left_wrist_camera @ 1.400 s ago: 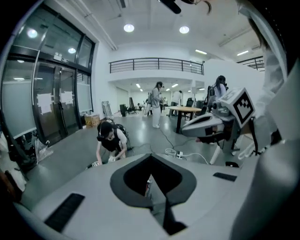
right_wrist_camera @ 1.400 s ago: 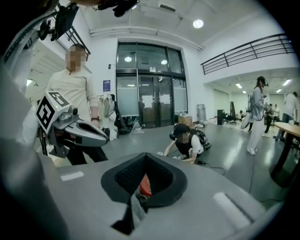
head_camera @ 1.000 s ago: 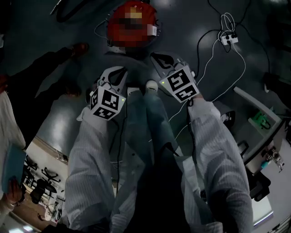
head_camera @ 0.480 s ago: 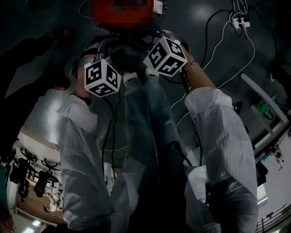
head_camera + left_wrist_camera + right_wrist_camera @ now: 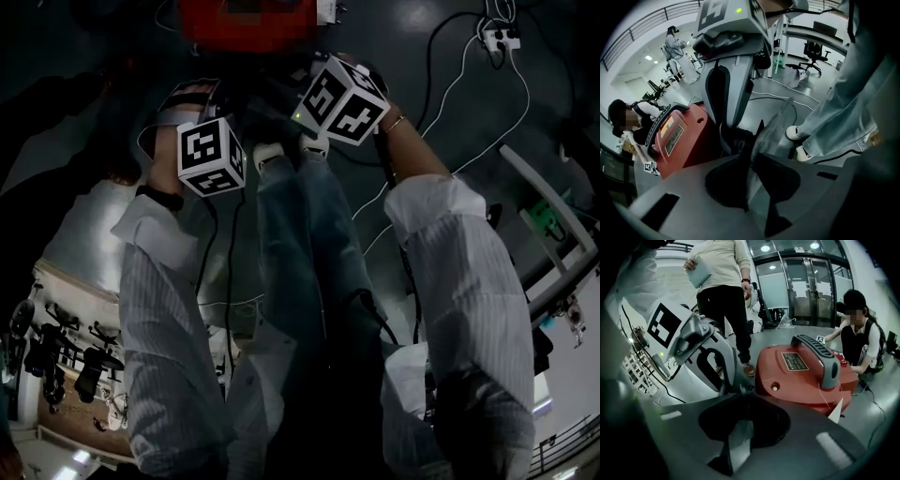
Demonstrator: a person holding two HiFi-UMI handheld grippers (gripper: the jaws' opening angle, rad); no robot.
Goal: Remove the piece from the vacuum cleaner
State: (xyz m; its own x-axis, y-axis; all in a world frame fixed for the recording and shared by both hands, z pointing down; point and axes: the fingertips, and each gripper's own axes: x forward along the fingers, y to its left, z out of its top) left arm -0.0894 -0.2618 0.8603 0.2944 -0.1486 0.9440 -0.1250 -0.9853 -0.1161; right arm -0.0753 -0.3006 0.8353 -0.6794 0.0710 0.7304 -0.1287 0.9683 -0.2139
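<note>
1. Left gripper view. Your left gripper (image 5: 757,129) has its jaws drawn together, tips meeting. Only a thin sliver of floor (image 5: 787,93) shows between them, and nothing is seen clamped. The red vacuum (image 5: 682,136) sits on the floor just ahead, to the left. Your right gripper (image 5: 729,136) comes down at its near end, by a dark piece (image 5: 741,143); you can't tell whether it touches. Your shoes (image 5: 797,140) are just right of that.
2. Right gripper view. These jaws are also closed tip to tip, with nothing seen between them. The tips sit just beside the vacuum's near end. A grey handle (image 5: 818,357) runs along its top. The left gripper's fingers (image 5: 712,366) reach down just to the left. A standing person (image 5: 724,287) is behind, and a crouching person (image 5: 862,350) is at the vacuum's far side.
3. Head view, dim. The vacuum is at the top edge, on the floor past your shoes. The left cube (image 5: 211,155) and right cube (image 5: 342,98) are near each other over its near end. A white cable (image 5: 441,122) runs to a power strip (image 5: 497,37) on the right.
</note>
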